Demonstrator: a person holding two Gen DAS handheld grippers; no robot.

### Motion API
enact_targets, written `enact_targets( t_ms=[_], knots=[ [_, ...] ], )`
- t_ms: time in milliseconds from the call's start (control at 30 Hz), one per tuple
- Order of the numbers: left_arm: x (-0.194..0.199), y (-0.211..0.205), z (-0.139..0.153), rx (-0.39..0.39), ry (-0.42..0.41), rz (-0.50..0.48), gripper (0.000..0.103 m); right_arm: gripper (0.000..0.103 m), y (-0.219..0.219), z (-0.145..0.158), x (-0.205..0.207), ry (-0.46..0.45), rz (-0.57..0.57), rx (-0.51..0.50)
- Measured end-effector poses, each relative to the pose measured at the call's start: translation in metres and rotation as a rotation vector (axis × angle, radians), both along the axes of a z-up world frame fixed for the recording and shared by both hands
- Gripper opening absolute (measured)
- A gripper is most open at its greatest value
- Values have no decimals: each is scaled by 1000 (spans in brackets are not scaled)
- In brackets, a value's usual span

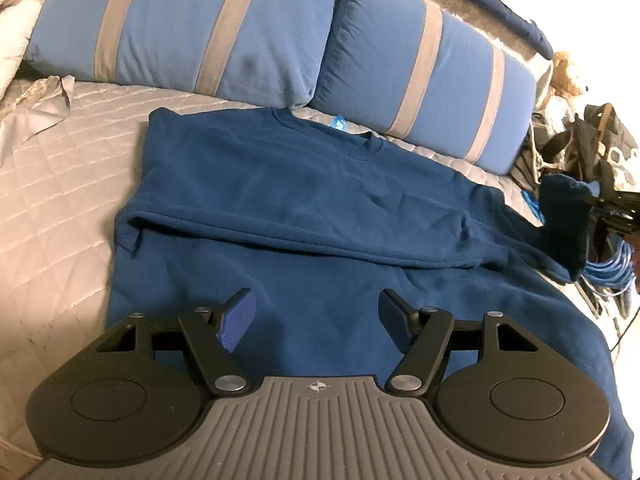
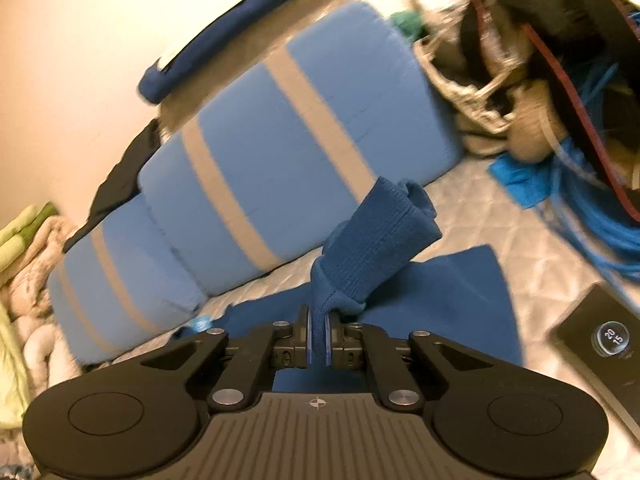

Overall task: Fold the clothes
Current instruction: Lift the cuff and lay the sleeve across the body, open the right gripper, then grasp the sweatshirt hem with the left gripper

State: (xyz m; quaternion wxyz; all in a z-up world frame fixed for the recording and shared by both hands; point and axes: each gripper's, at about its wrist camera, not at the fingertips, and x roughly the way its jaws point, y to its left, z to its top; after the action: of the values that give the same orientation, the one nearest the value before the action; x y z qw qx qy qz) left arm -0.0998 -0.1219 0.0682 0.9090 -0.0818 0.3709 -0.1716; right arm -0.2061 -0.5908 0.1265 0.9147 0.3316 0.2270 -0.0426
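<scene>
Left gripper: the black two-finger left gripper (image 1: 316, 316) hangs low over the near part of the garment, its blue ribbed pads (image 1: 236, 320) spread wide apart with nothing between them.
Garment under the left gripper: a dark navy fleece sweatshirt (image 1: 304, 216) lies flat on the bed directly ahead of and beneath the spread fingers, hem nearest, round collar (image 1: 360, 140) at the far end.
Fold line: one sleeve lies across the chest as a long ridge running left to right, just beyond the left fingertips.
Right gripper: the black two-finger right gripper (image 2: 318, 340) has its pads pressed together on the ribbed navy cuff (image 2: 376, 240) of the other sleeve.
Cuff position: the cuff stands up out of the closed fingers and leans to the far right, lifted off the bed; the rest of the sweatshirt (image 2: 440, 300) lies flat below and beyond it.
Same cuff from the left view: raised at the far right edge of the bed (image 1: 568, 216), clear of the body of the garment.
Bed surface: a pale grey quilted bedspread (image 1: 60, 184) carries the sweatshirt.
Far side: two light blue pillows with grey stripes (image 1: 184, 28) lie side by side just beyond the collar.
Right of the bed: a coil of bright blue cable (image 1: 612, 272) and a heap of dark straps and bags, blurred in the right view.
</scene>
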Motion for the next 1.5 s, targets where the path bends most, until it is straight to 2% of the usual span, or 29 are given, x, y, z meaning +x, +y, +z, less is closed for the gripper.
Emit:
enact_targets(
  t_ms=[233, 667, 800, 967, 1033, 1067, 1133, 1167, 1200, 1233, 1267, 1400, 1500],
  knots=[
    [0, 1, 0, -7, 1, 1, 68, 8, 49, -5, 26, -1, 123, 20],
    [0, 3, 0, -24, 3, 9, 68, 8, 155, -13, 63, 21, 390, -88],
    [0, 3, 0, -30, 4, 12, 68, 8, 195, -14, 72, 42, 494, -190],
    [0, 4, 0, -35, 6, 17, 68, 10, 245, -20, 75, 100, 647, -377],
    [0, 4, 0, -38, 10, 19, 68, 19, 261, -23, 73, 132, 687, -456],
    [0, 4, 0, -39, 12, 21, 68, 20, 268, -24, 71, 146, 706, -490],
    [0, 5, -1, -41, 20, 23, 68, 42, 274, -24, 64, 149, 738, -519],
    [1, 6, -1, -43, 25, 25, 68, 49, 274, -23, 59, 141, 742, -524],
    [2, 6, -1, -44, 32, 26, 68, 63, 273, -21, 53, 130, 740, -532],
    [4, 6, -2, -42, 45, 25, 68, 73, 272, -20, 47, 121, 735, -541],
    [6, 5, -2, -39, 61, 23, 68, 76, 271, -19, 42, 112, 729, -549],
    [19, -6, 0, 68, 144, 37, 68, 88, 262, -15, 20, 99, 697, -566],
    [30, -16, 12, 27, 165, 20, 68, 94, 256, -14, 4, 81, 673, -570]
  ],
)
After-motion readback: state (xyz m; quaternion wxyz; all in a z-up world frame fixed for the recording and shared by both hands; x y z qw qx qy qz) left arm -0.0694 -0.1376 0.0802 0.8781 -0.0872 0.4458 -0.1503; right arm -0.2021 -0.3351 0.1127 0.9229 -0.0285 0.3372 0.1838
